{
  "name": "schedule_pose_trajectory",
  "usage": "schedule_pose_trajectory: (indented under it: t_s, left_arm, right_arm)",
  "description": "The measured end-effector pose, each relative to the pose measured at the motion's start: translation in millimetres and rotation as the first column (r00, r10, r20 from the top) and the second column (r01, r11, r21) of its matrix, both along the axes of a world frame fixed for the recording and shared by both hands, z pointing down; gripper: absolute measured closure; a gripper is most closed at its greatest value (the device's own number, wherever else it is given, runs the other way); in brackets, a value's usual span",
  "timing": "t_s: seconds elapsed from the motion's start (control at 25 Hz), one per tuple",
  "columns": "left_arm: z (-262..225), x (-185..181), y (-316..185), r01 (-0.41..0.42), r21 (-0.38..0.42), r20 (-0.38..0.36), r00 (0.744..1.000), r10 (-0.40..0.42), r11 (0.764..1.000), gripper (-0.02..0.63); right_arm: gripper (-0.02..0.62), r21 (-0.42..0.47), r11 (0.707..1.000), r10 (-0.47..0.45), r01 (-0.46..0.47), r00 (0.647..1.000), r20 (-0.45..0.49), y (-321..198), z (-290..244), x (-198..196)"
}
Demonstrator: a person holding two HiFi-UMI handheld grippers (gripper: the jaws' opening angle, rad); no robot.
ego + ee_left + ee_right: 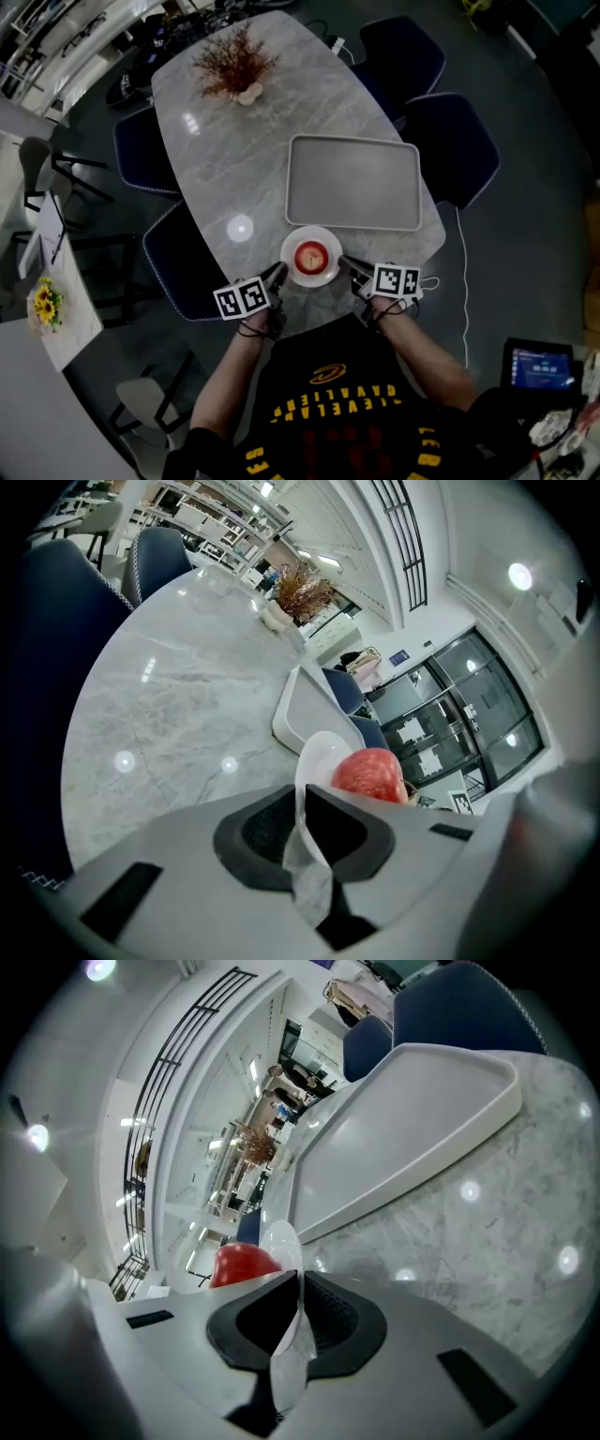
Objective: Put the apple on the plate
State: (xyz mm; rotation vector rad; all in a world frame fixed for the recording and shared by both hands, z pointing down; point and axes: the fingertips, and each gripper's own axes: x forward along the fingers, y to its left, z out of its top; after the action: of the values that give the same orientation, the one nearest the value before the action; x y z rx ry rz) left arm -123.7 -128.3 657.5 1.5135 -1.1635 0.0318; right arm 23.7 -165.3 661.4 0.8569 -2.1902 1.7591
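A red apple (pixel 310 255) sits on a small white plate (pixel 328 272) at the near end of the marble table (pixel 234 178). My left gripper (pixel 277 275) is shut on the plate's left rim, and my right gripper (pixel 349 267) is shut on its right rim. In the left gripper view the thin plate (pixel 319 757) edge is pinched in the left gripper (pixel 302 827), with the apple (pixel 370 772) just beyond. The right gripper view shows the plate (pixel 279 1241) clamped in the right gripper (pixel 298 1321) and the apple (pixel 242 1262) to its left. Whether the plate rests on the table I cannot tell.
A grey rectangular tray (pixel 353 183) lies just beyond the plate; it also shows as the tray (pixel 305 705) and the tray (pixel 403 1129). A dried red plant (pixel 234 66) stands at the far end. Dark blue chairs (pixel 450 141) ring the table.
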Motion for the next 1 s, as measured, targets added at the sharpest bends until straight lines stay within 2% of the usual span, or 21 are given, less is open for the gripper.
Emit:
schedule_pose_trajectory:
  t_s: [0.36, 0.52, 0.6, 0.76, 0.92, 1.0]
  left_arm:
    - [-42.2, 35.9, -38.7, -0.015, 0.042, -0.089, 0.996, 0.018, 0.999, 0.574]
    - [-59.4, 51.8, -63.7, -0.039, 0.076, -0.119, 0.992, 0.048, 0.996, 0.577]
    - [-63.5, 56.4, -74.4, -0.047, 0.089, -0.127, 0.99, 0.058, 0.995, 0.578]
    - [-68.9, 63.3, -95.7, -0.058, 0.11, -0.134, 0.988, 0.073, 0.992, 0.578]
    - [-75.7, 64.1, -113.0, -0.071, 0.129, -0.13, 0.988, 0.088, 0.989, 0.578]
    - [-78.3, 61.6, -118.3, -0.072, 0.134, -0.128, 0.988, 0.09, 0.988, 0.578]
  right_arm:
    - [0.566, 0.041, 0.992, 0.118, -0.122, 0.989, 0.088, -31.0, -47.2, 40.1]
    - [0.566, 0.02, 0.984, 0.173, -0.177, 0.977, 0.124, -48.5, -57.3, 57.7]
    - [0.566, 0.04, 0.982, 0.177, -0.184, 0.976, 0.127, -58.8, -60.9, 63.3]
    - [0.566, 0.019, 0.975, 0.218, -0.223, 0.966, 0.135, -73.4, -65.0, 71.8]
    - [0.566, 0.074, 0.974, 0.203, -0.216, 0.967, 0.152, -90.4, -71.9, 72.4]
    - [0.566, 0.05, 0.971, 0.225, -0.234, 0.964, 0.14, -92.0, -72.4, 71.6]
